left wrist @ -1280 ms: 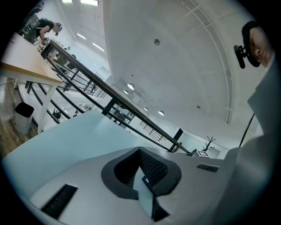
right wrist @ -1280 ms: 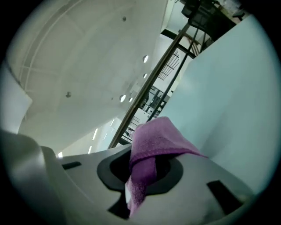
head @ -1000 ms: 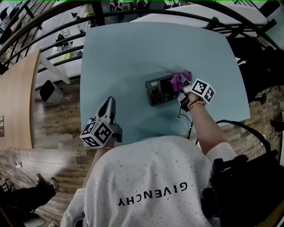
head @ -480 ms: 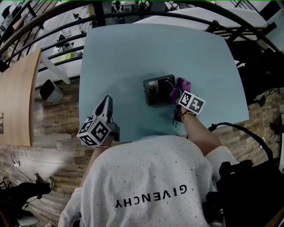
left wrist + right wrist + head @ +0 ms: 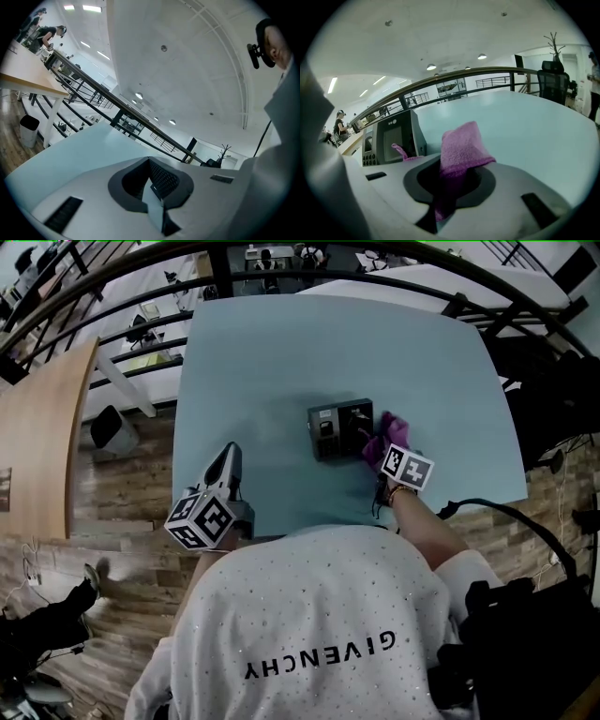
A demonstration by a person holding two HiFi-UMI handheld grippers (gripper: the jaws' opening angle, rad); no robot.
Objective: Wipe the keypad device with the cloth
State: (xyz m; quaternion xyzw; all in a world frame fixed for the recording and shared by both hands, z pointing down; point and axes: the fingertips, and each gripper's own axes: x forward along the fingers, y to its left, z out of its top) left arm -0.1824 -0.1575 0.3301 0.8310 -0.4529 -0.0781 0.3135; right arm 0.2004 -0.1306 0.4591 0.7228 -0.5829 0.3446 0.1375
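Right tongs [image 5: 442, 202] partly under cloth [image 5: 461, 146]

A pale teal, smooth rectangular surface [image 5: 281, 352] carries a dark grey boxy keypad device [image 5: 334, 431], standing right of its middle, towards the near edge.

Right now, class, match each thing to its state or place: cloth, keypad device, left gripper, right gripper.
Things:
1. cloth
2. keypad device
3. left gripper
4. right gripper

States:
A. shut, holding nothing
B. dark, standing on the pale blue table
C. pink, pinched between two jaws
D. shut on the cloth, beside the device

Pairs: 1-C, 2-B, 3-A, 4-D
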